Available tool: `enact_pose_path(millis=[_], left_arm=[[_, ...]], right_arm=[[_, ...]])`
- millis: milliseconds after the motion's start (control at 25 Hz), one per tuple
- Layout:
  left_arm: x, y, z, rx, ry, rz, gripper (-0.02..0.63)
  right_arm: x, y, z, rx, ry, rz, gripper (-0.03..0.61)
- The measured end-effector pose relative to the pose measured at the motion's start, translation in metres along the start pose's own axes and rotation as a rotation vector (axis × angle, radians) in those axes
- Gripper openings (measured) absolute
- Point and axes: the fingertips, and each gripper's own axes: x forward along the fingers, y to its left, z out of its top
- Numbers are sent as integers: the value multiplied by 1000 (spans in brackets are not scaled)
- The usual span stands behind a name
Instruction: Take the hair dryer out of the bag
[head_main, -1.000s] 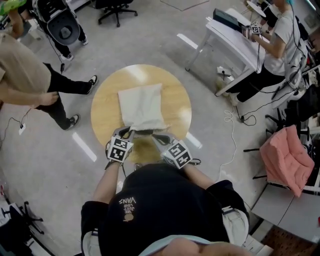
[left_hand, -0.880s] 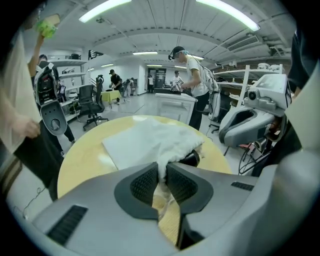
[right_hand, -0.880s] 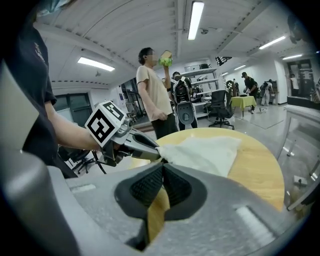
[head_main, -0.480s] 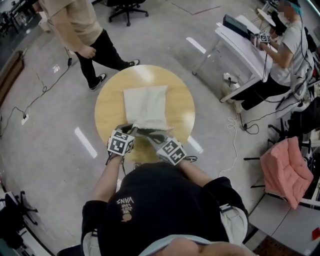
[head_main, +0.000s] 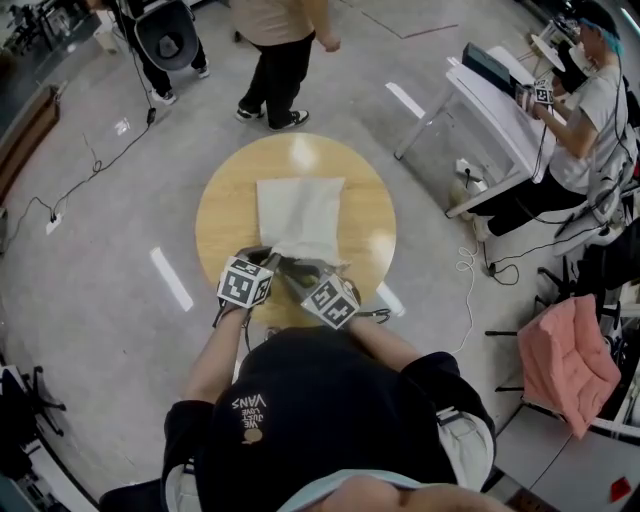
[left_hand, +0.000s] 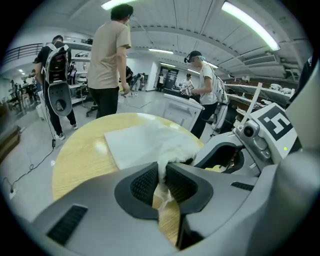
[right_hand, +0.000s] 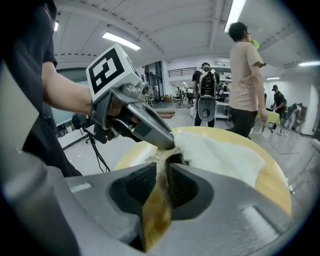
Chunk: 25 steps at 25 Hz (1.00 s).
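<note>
Plainly, the left gripper (left_hand: 161, 174) is clamped on cloth. A fold of the white bag's (left_hand: 142, 142) rim runs up between its ribbed pads (left_hand: 145, 184) and is squeezed there. The right gripper (right_hand: 163, 172) is opening. A narrow slit stands between its jaws, and the wood of the table (head_main: 222, 215) shows through it. The bag's rim sits at the very tips, and the pads do not appear to press it.

Both grippers stand close together at the bag's near edge, one on each side of its mouth. The left seems to pin one lip so that the bag cannot slide and the mouth stays lifted. The right is probably letting go of the other lip, either to take a fresh hold or to reach inside.

Just past both sets of tips, between the two grippers, lies a dark slot (right_hand: 178, 161) under the raised cloth. I cannot tell whether it is shadow or part of the hair dryer, which is nowhere clearly in view. It is most likely inside the bag, beyond the jaws and between neither pair.

The bag lies flat along the round table, with its closed end pointing away from the person.
</note>
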Motion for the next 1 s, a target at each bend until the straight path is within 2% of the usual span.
enact_pose_path(millis=[320,720,1000], left_arm=[[1,11,7,-10,4,-10,58],[7,16,16,-8,12,-21,58],[13,19,22,-7,15,-25,58]], right_arm=[[13,-22,3,-75,73,-31,106],[26,-41,-6,-171,200,-34,265],[32,-51,-23,-175,339,8,301]])
